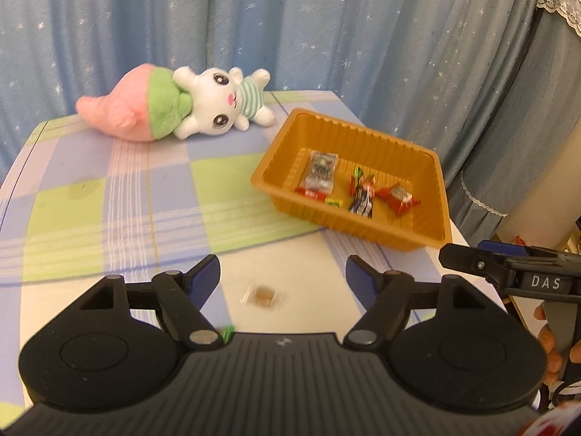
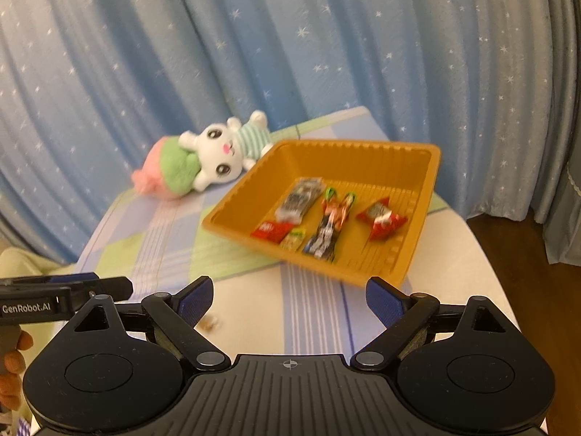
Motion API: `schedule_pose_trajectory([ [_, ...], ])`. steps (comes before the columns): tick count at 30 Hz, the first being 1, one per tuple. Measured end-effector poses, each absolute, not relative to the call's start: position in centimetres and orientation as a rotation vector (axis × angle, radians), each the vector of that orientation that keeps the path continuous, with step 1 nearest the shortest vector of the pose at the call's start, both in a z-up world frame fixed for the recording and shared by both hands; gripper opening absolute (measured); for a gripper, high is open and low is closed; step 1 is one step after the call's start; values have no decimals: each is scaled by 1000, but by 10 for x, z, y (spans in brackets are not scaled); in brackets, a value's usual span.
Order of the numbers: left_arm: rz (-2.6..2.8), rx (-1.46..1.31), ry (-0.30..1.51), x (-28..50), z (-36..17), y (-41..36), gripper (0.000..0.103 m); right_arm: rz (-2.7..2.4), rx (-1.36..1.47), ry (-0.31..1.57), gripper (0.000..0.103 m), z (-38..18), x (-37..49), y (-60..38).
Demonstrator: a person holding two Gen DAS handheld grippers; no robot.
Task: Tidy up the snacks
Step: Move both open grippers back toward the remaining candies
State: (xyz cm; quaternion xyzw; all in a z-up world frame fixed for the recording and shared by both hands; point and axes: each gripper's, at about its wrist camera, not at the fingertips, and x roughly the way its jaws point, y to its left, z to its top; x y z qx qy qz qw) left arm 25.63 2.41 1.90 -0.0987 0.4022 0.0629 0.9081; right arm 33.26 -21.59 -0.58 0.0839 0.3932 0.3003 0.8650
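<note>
From your left wrist camera, your left gripper (image 1: 283, 272) hangs over the near part of the table (image 1: 90, 200), its blue-padded jaws spread wide with nothing between them. Just beyond the jaws, a small clear-wrapped brown snack (image 1: 264, 294) lies alone on the checked cloth, blurred. A scrap of green wrapper (image 1: 227, 332) peeks out at the gripper's body, too hidden to tell what it is. Farther off to the right sits the orange tray (image 1: 410, 232), with several packets inside: a grey pack (image 1: 321, 172), a red packet (image 1: 397, 198), and a dark one with an orange top (image 1: 363, 196) between them. A plush rabbit (image 1: 218, 103) lies on its side at the far edge, in front of the blue starred curtain (image 1: 326, 36). At the right edge you see your right gripper (image 1: 472, 259) side-on, and some fingers (image 1: 548, 338) on its handle.

From your right wrist camera, your right gripper (image 2: 289, 298) also stands with jaws wide apart and empty, pointing at the tray (image 2: 232, 218), which lies just past them. The grey pack (image 2: 299, 200), the dark packet (image 2: 326, 232) and the red packet (image 2: 381, 218) rest on its floor, along with a small yellow-green one (image 2: 293, 238). The brown snack (image 2: 210, 324) shows just beside the left-hand pad. Your left gripper (image 2: 120, 287) comes in from the left edge, and the rabbit (image 2: 221, 152) lies behind the tray.
</note>
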Motion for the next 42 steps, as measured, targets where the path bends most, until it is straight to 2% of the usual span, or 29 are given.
schedule_pose_trajectory([
  [21,196,-259,920,160,-12,29,77,722,1,887,91,-30,251,-197],
  [42,229,-274,1041,119,-50,27,77,786,-115,985,91,-67,213,-178],
])
